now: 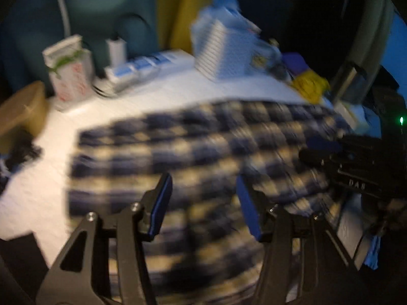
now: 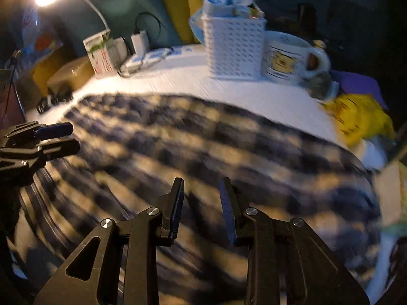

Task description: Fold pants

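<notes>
Directly ahead of both tools: the checked pants (image 2: 203,152), spread across the white desk (image 2: 193,84), long axis side to side, running from the left edge toward the right edge. Near part of the cloth hangs over the front edge, below both sets of fingers. Heavy motion blur; fold lines not readable.

Left gripper (image 1: 203,203): fingers wide apart, nothing between them, poised over the cloth near the front edge. Contact with fabric cannot be told.

Right gripper (image 2: 202,206): fingers parted, somewhat narrower gap, empty, also above the near cloth.

Judgement: both sit about equally close to the pants, left tool toward the left half, right toward the right; next grasp likely the near hem.

White basket (image 2: 234,48) and mug (image 2: 287,58) stand along the back edge, apart from the cloth.
</notes>
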`<state>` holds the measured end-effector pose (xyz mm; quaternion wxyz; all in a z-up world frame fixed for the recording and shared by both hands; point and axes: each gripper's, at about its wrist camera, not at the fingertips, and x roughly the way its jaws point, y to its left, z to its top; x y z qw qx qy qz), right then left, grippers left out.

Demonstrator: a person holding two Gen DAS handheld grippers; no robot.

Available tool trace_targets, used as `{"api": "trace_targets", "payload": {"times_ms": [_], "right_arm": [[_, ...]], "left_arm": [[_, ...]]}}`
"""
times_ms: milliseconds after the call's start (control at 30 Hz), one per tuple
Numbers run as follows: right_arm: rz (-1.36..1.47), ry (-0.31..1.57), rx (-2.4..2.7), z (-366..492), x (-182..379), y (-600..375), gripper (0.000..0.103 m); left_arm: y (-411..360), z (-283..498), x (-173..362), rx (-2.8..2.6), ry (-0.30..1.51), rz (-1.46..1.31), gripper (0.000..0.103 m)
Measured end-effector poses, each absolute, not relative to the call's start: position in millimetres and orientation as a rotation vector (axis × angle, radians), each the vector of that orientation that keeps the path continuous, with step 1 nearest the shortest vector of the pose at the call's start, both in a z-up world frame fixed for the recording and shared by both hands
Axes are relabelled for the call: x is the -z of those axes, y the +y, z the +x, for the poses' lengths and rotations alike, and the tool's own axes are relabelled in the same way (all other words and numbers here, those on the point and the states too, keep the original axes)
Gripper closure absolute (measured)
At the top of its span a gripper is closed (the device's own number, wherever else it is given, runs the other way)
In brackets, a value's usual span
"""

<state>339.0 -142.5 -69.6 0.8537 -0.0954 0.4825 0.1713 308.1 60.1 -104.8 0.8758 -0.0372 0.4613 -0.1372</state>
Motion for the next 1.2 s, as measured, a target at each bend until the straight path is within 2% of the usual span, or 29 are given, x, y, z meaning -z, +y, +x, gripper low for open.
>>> {"api": "trace_targets", "payload": {"times_ms": [100,400,600,733,867,1067,1200], "right_arm": [[-0.216,1.043,-0.297,332,84,-171,0.072],[-0.152,0.994,-0.234,300,74,-238,0.072],[-0.161,0.989,-0.192,276,65,-263,0.072],[-0.137,0.96,-0.207,260,54,-261,0.072],[-0.149,0.903,-0.292,253,50,-232,0.072],[-0.192,0.978,-0.275,261,81,-203,0.072],[-0.187,0.968,-0.273,254,80,-207,0.072]], "left_arm": [[50,312,134,0.256,1.037,-0.105,0.049],[49,298,137,0.138,1.017,0.006,0.049],[46,271,120,0.13,0.985,-0.048,0.049],[17,249,103,0.213,0.921,-0.049,0.048],[-2,240,109,0.243,0.941,-0.055,0.049],[-3,227,127,0.219,0.975,-0.066,0.049],[4,217,131,0.195,0.957,-0.087,0.049]]}}
